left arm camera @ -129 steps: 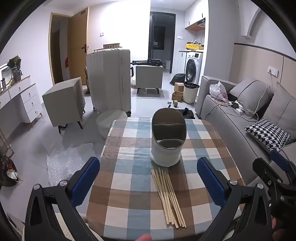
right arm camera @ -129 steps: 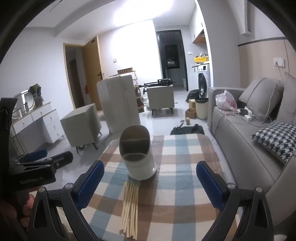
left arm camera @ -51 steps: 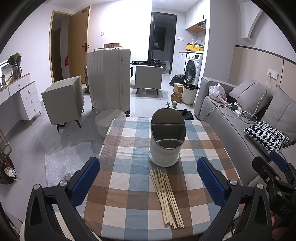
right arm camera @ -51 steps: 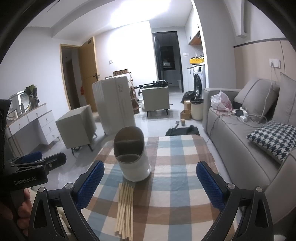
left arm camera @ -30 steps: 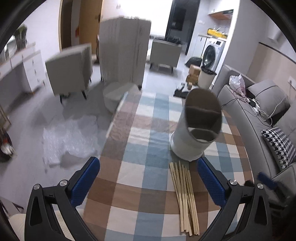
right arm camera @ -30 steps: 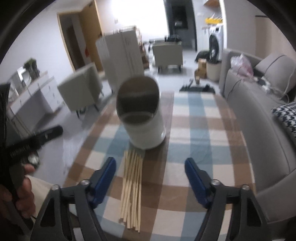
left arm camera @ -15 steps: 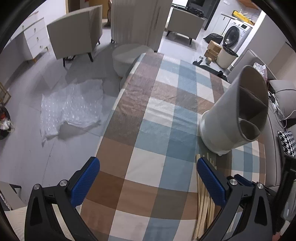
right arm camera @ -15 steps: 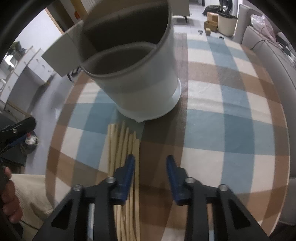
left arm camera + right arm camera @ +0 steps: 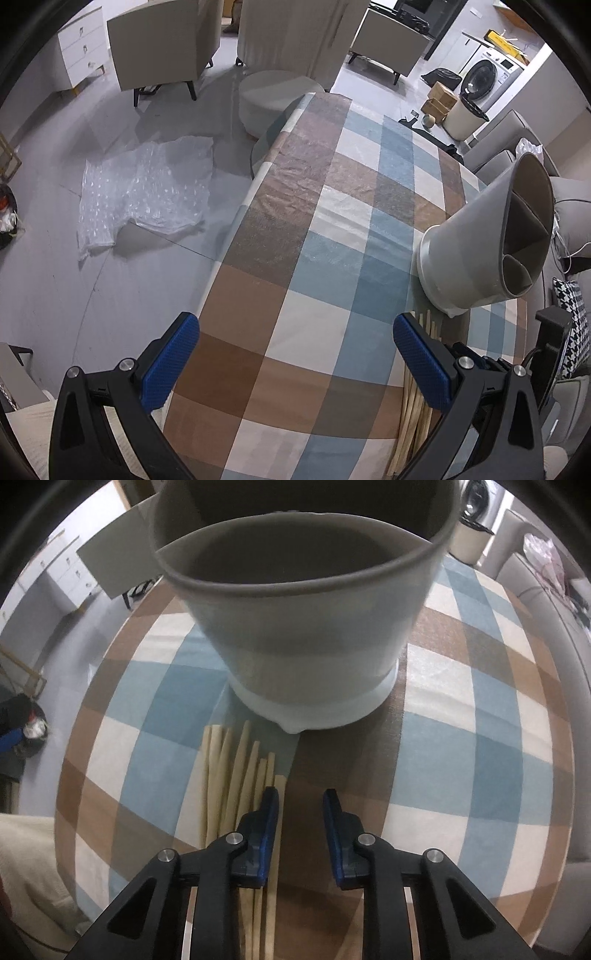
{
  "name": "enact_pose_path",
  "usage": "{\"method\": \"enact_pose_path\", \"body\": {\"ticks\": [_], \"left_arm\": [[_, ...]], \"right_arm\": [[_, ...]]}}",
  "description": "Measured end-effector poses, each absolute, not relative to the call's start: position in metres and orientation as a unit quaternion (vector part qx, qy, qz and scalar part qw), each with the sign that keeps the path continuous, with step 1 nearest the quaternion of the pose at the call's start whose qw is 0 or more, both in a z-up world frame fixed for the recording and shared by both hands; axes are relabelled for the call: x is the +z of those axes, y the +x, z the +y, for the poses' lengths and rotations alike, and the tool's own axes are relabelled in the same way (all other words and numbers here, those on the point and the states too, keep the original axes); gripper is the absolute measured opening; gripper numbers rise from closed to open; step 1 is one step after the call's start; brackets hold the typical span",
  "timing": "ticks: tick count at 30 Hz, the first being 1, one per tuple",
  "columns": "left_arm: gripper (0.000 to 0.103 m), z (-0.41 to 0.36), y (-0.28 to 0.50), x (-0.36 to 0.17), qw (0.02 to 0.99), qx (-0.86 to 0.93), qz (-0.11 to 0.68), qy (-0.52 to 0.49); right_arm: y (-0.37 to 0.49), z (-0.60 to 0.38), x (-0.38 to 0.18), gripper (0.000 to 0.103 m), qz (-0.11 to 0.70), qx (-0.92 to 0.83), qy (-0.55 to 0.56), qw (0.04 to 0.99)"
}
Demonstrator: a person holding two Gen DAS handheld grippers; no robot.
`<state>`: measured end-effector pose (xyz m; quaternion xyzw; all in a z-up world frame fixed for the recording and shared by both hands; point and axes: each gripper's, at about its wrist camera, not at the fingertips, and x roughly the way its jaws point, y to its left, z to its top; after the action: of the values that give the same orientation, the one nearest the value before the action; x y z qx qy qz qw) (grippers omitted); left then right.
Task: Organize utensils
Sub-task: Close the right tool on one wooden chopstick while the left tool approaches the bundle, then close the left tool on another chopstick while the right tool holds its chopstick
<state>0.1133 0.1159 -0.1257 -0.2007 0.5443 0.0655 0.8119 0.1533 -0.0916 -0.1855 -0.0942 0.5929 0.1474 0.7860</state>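
Observation:
A grey-white utensil holder [image 9: 306, 635] with divided compartments stands on the checked tablecloth [image 9: 461, 709]; it also shows in the left wrist view [image 9: 491, 251] at the right. A row of wooden chopsticks [image 9: 236, 775] lies flat just in front of it, partly seen in the left wrist view [image 9: 415, 410]. My right gripper [image 9: 300, 803] is low over the table, jaws partly closed and empty, its left finger over the rightmost chopsticks. My left gripper [image 9: 295, 339] is wide open and empty over the table's left part.
The table's left edge [image 9: 236, 229] drops to a grey floor with bubble wrap [image 9: 147, 184]. A round stool [image 9: 273, 99], armchair [image 9: 162, 48] and suitcase stand beyond. A sofa with a houndstooth cushion [image 9: 576, 325] runs along the right.
My right gripper has dropped low toward the chopsticks and narrowed its jaws. My left gripper has swung left and tilted down, still wide open.

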Motion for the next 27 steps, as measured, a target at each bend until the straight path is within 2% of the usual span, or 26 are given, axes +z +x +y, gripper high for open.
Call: {"method": "enact_pose_path", "body": {"ticks": [4,12,14,15,16,27], "left_arm": [[0.102,0.117,0.112,-0.122,0.817,0.065,0.538,-0.199],[0.102,0.120,0.113,-0.126,0.813,0.071,0.543,-0.200],[0.102,0.119,0.113,-0.128,0.812,0.072,0.546,-0.193],[0.102,0.118,0.113,-0.129,0.811,0.072,0.548,-0.192],[0.102,0.117,0.113,-0.131,0.809,0.072,0.551,-0.191],[0.102,0.066,0.121,-0.154,0.783,0.039,0.602,-0.152]], "right_arm": [[0.149,-0.083,-0.191,0.019,0.603,0.147,-0.110,0.776],[0.148,-0.077,-0.189,0.022,0.589,0.137,-0.115,0.788],[0.143,-0.078,-0.189,0.018,0.586,0.139,-0.114,0.790],[0.140,-0.079,-0.188,0.006,0.585,0.142,-0.112,0.791],[0.140,-0.081,-0.188,0.006,0.586,0.146,-0.105,0.790],[0.130,-0.182,-0.132,0.006,0.548,0.127,0.119,0.818]]}}
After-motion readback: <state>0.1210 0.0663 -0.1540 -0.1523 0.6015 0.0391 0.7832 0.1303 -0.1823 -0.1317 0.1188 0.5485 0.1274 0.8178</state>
